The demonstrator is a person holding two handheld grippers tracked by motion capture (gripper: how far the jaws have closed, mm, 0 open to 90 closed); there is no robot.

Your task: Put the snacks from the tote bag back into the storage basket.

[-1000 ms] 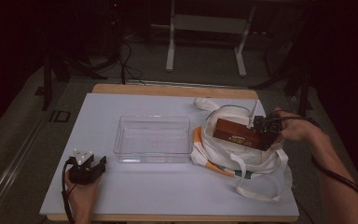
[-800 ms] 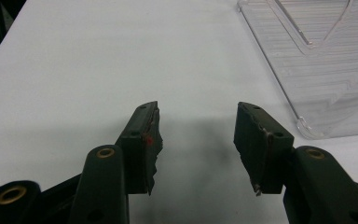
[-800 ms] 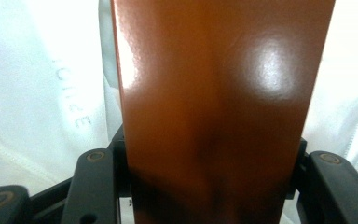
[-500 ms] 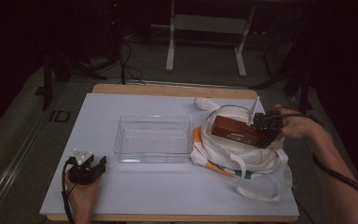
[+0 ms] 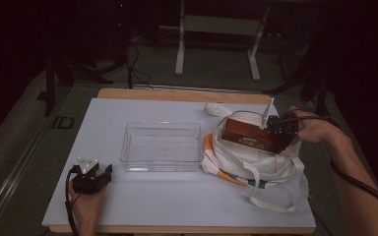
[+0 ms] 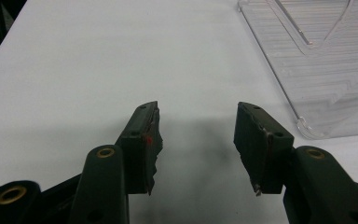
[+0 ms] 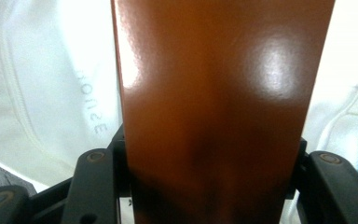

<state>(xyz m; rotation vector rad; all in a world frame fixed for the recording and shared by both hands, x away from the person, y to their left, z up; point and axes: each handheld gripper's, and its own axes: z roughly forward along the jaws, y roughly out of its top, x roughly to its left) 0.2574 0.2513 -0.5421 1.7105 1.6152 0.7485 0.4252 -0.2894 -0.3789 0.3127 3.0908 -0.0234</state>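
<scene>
A glossy brown box (image 5: 248,135) is held over a white cloth tote bag (image 5: 256,164) at the right of the table. My right gripper (image 5: 275,132) is shut on the box's right end; in the right gripper view the box (image 7: 219,102) stands between the jaws, with the bag's white fabric (image 7: 46,93) behind it. A clear plastic tray (image 5: 161,146) sits empty in the middle of the table. My left gripper (image 5: 92,178) rests on the white tabletop near the front left corner. It (image 6: 198,140) is open with nothing between its fingers, the tray's corner (image 6: 317,70) ahead to its right.
The white table surface (image 5: 128,206) ends at a wooden edge at the front and back. The bag's straps (image 5: 280,196) loop toward the front right. A dark floor with cables and a metal table frame (image 5: 216,39) lies beyond the far edge.
The right gripper has carried the brown box slightly up and toward the back above the bag. The left gripper has stayed where it was.
</scene>
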